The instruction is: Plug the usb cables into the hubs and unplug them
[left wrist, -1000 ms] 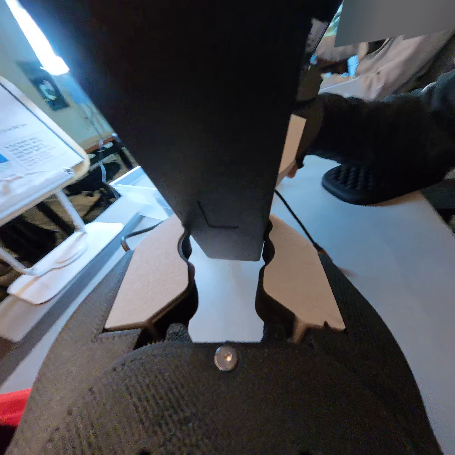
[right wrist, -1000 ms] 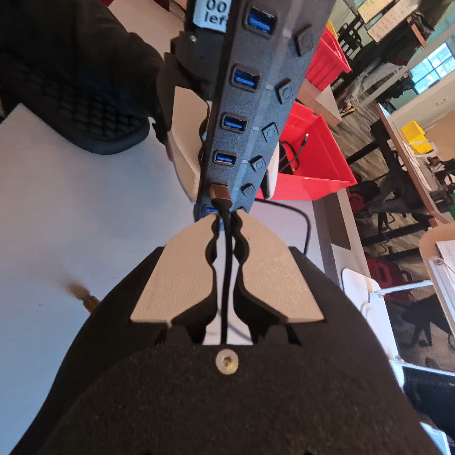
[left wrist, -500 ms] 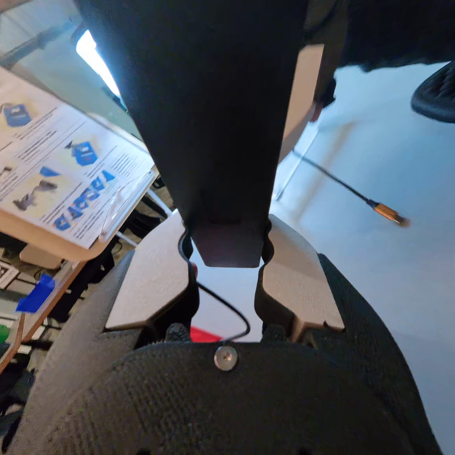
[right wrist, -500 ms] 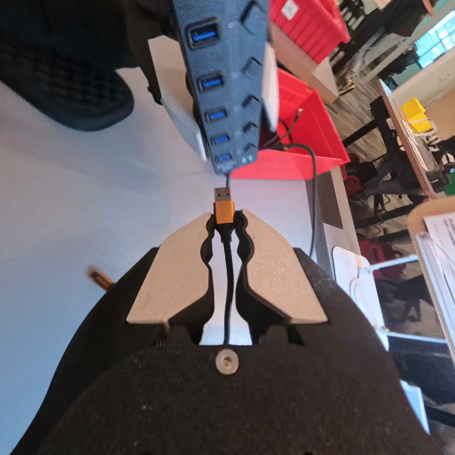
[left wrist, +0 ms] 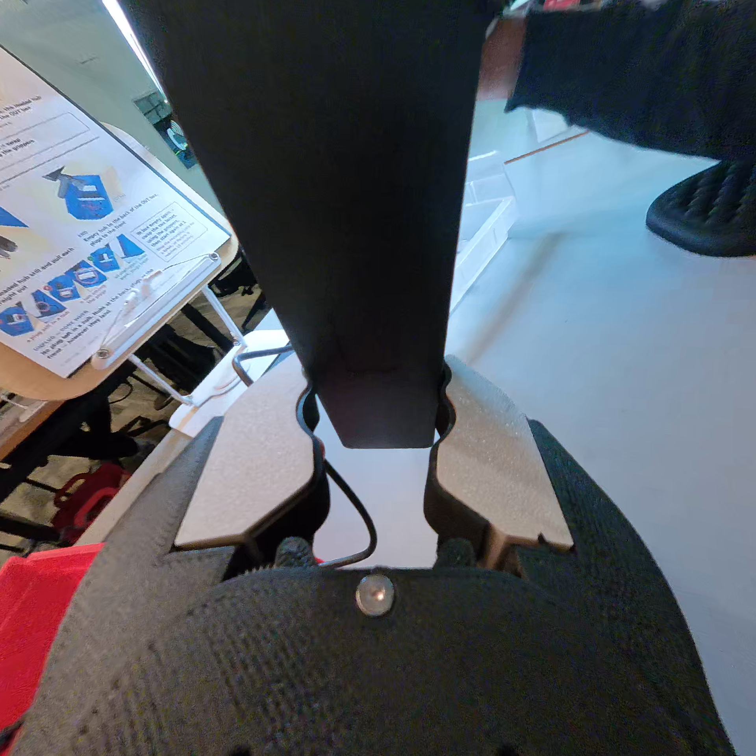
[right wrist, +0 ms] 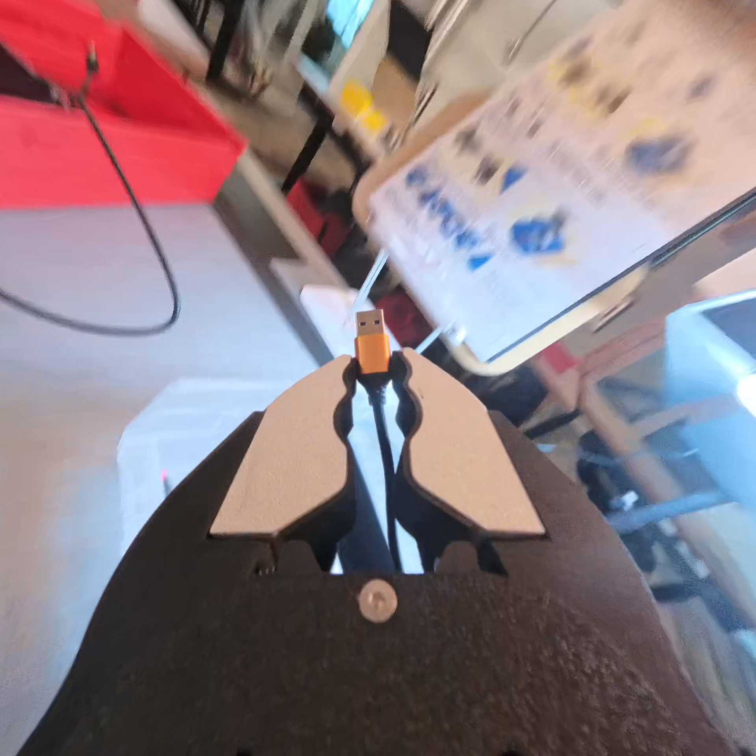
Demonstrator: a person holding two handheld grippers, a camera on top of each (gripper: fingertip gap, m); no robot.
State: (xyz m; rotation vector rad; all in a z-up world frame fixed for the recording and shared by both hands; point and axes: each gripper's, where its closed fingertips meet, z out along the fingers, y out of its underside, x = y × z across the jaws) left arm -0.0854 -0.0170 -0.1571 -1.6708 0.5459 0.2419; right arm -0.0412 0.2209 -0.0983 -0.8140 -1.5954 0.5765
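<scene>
Hub (left wrist: 327, 204) clamped in left tongs (left wrist: 376, 392), orange plug (right wrist: 371, 355) pinched at right tongs' (right wrist: 372, 360) tips

The left gripper (left wrist: 378, 403) is clamped on the narrow end of the hub (left wrist: 327, 184), its grey fingers (left wrist: 253, 458) pressed against both sides. The right gripper (right wrist: 371, 360) pinches the orange plug (right wrist: 371, 355) at its fingertips, plug pointing forward, its cable (right wrist: 384, 458) trailing back between the fingers.
</scene>
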